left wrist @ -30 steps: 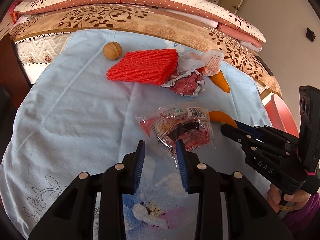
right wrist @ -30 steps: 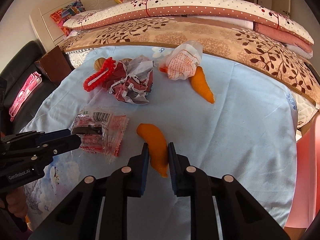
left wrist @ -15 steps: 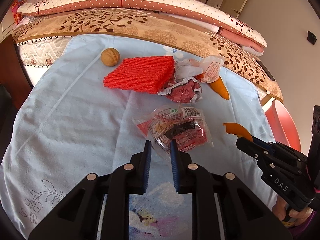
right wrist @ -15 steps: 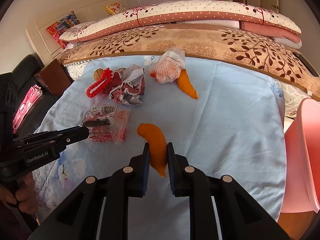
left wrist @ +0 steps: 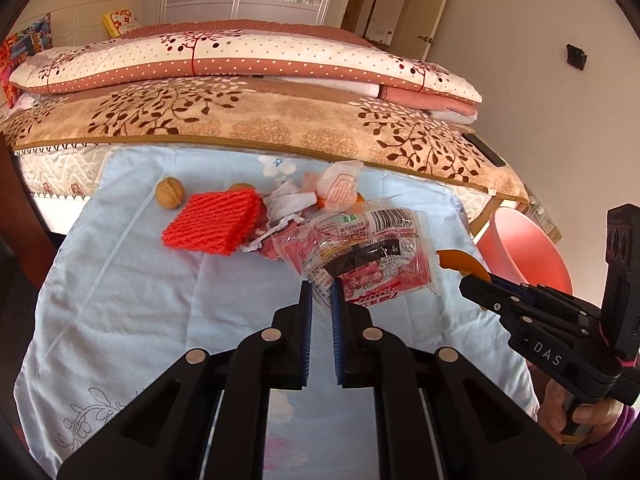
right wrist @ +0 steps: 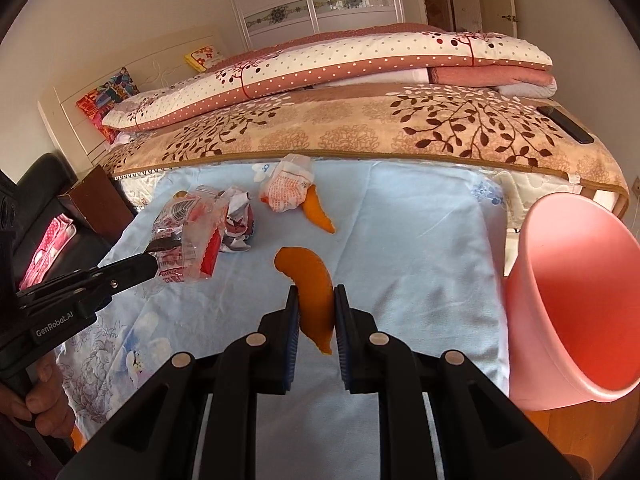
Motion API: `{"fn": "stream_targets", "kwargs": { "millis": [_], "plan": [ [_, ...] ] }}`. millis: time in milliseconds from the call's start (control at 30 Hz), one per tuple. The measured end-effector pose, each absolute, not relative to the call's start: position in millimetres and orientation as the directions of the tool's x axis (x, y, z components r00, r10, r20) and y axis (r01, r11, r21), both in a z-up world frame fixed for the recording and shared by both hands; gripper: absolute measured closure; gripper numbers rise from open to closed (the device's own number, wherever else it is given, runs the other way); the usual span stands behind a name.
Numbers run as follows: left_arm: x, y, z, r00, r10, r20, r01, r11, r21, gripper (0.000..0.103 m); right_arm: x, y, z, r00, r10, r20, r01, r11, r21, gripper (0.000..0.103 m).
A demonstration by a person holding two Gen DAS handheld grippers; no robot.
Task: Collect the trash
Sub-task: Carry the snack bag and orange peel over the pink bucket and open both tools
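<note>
Left gripper point(left wrist: 321, 294) just closed, pads pinching the corner of a clear crinkled plastic snack wrapper with red print point(left wrist: 366, 258), held up off the pale blue floral cloth point(left wrist: 160, 312); right gripper point(right wrist: 316, 306) clamped on a curved orange peel strip point(right wrist: 310, 286), also clear of the cloth, tip dangling between the blue pads; behind the wrapper, a crumpled red-and-white paper ball point(right wrist: 240, 226), a flat red foam fruit net point(left wrist: 214, 226) and a brown walnut point(left wrist: 170, 198) lying on the cloth; further back, a crumpled white printed wrapper point(right wrist: 286, 190) touching a second orange peel strip point(right wrist: 318, 212); at the cloth's right edge, a pink plastic bin point(right wrist: 576, 300), mouth tilted toward the camera; beyond, a brown leaf-patterned blanket point(right wrist: 360, 128).
</note>
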State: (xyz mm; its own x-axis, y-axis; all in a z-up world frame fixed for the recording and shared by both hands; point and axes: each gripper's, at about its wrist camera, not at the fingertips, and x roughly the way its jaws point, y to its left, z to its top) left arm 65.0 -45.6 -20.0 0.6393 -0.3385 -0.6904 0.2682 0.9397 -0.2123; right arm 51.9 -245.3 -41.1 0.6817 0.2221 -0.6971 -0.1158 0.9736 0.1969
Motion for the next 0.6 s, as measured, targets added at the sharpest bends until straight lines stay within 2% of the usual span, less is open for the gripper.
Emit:
{"fn": "stream_targets", "kwargs": {
  "millis": [600],
  "plan": [
    [57.9, -152.9, 13.6, 0.618, -0.47, -0.63, 0.497, 0.855, -0.15, 0.094, 12.5, -373.7, -10.3, 0.768, -0.021, -0.64, 0.202, 0.956, 0.211, 0.087]
  ]
}}
